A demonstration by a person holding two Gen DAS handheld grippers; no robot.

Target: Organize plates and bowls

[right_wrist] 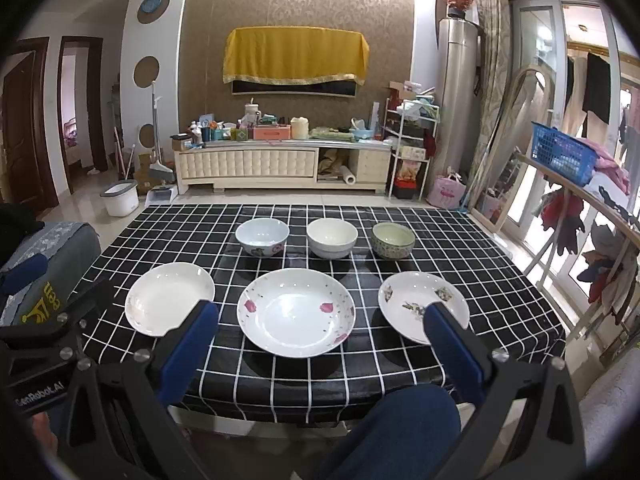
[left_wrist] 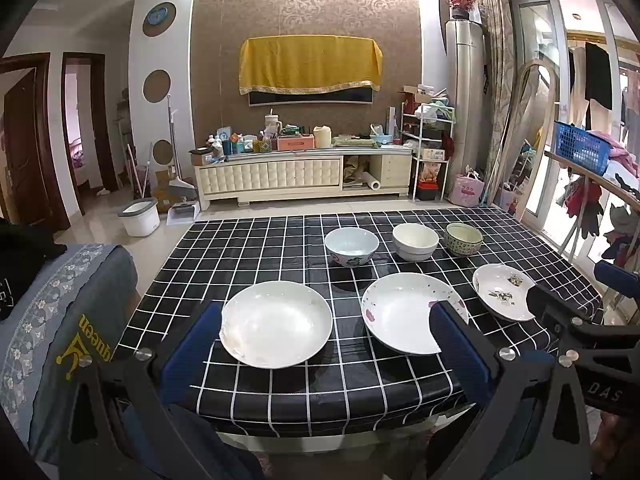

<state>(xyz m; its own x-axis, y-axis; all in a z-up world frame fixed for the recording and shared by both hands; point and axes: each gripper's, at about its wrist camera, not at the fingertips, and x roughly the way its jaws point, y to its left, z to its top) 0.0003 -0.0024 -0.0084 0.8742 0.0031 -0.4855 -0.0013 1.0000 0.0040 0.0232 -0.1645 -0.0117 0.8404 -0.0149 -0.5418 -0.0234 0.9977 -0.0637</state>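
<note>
Ideally, the left gripper [left_wrist: 326,334], fingers wide apart and empty like the right gripper's [right_wrist: 322,330], pinches the plain plate's [left_wrist: 276,322] near rim squarely.

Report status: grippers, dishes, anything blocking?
Left gripper open, right gripper open, both empty, short of the table. Three plates in front row, three bowls behind, unstacked. Nothing in the way.

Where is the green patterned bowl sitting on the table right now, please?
In the right wrist view, the green patterned bowl is rightmost in the back row of bowls, beside the plain white bowl and behind the small leaf-print plate.
</note>
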